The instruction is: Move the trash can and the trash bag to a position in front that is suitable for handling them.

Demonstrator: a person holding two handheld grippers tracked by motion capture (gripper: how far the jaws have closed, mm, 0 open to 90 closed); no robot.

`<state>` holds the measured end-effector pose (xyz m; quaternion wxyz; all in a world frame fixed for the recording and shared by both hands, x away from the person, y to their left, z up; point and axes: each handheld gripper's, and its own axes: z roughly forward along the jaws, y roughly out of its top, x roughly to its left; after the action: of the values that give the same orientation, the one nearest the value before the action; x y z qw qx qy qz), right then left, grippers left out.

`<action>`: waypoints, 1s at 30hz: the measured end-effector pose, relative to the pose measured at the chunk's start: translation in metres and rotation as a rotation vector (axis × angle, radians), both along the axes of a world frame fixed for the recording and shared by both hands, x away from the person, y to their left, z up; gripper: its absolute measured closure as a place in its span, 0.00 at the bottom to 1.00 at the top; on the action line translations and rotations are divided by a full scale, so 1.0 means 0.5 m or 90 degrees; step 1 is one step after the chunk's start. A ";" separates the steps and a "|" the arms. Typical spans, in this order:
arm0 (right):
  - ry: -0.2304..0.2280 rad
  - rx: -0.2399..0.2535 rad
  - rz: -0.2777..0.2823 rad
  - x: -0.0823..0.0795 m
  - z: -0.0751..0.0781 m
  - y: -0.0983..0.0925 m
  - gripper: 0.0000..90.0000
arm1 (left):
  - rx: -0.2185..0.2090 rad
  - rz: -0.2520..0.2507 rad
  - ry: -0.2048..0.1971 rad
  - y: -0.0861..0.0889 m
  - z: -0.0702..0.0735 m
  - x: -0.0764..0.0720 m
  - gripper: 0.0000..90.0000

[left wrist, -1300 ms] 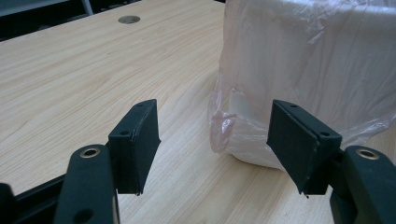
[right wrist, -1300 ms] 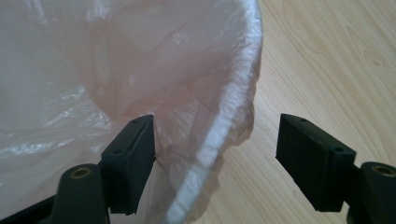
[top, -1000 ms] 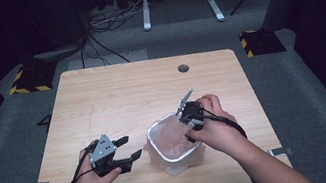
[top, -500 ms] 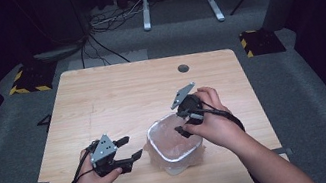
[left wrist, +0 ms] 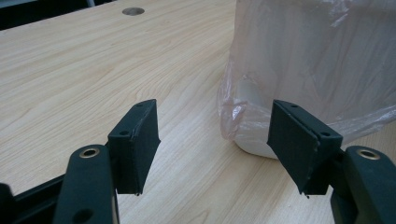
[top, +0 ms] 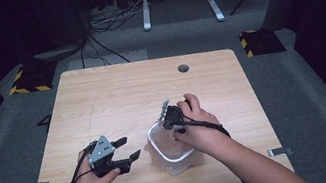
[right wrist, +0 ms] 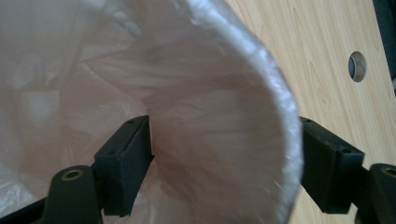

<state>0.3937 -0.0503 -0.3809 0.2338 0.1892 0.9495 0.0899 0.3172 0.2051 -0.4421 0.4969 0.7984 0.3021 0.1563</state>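
Table (top: 116, 94): light wood, with a round hole (top: 183, 68) near the far edge. Grey carpet (top: 303, 92) all around it.

Container (top: 173, 163): a small white tub lined with a thin translucent plastic bag (left wrist: 308, 56). It sits on the near half of the table, a bit right of centre.

Which way it points: standing upright, mouth facing up, so the long axis is pretty much vertical. From the high view the rim looks like a rounded rectangle.

Bag: draped over the rim and down the outside. In the left gripper view it's crinkled and bunched near the base, with the white tub showing underneath.

Left tongs (top: 124, 149): held low over the table just left of the container and pointed at it. The jaws are spread wide with nothing between them. In the left gripper view (left wrist: 212, 140) the bag sits ahead, not touching either jaw.

Right tongs (top: 165, 113): at the far rim of the container, over its top. The right gripper view (right wrist: 224, 154) shows one jaw inside the bag and the other outside, with the lined rim between them. Fairly wide gap, can't tell if they're actually pinching it.

Hands: the right hand (top: 197, 126) reaches over the container, the left hand (top: 90, 178) is at the near left.
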 end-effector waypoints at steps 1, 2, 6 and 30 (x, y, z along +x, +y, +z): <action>-0.002 0.001 0.000 0.000 -0.002 0.001 0.29 | 0.000 0.000 -0.001 0.000 0.000 0.000 0.38; -0.003 0.007 0.005 0.000 -0.003 0.000 0.29 | -0.002 0.001 -0.001 0.000 0.001 -0.001 0.38; -0.001 0.132 0.037 -0.015 0.038 -0.015 0.29 | -0.002 0.004 -0.004 0.003 0.000 0.001 0.38; 0.175 0.195 0.094 -0.017 0.010 0.031 0.85 | -0.005 -0.059 0.002 -0.071 -0.025 0.004 0.38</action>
<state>0.3853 -0.0347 -0.3761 0.0635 0.1628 0.9590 0.2231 0.3190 0.1698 -0.4546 0.5060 0.8099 0.2662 0.1308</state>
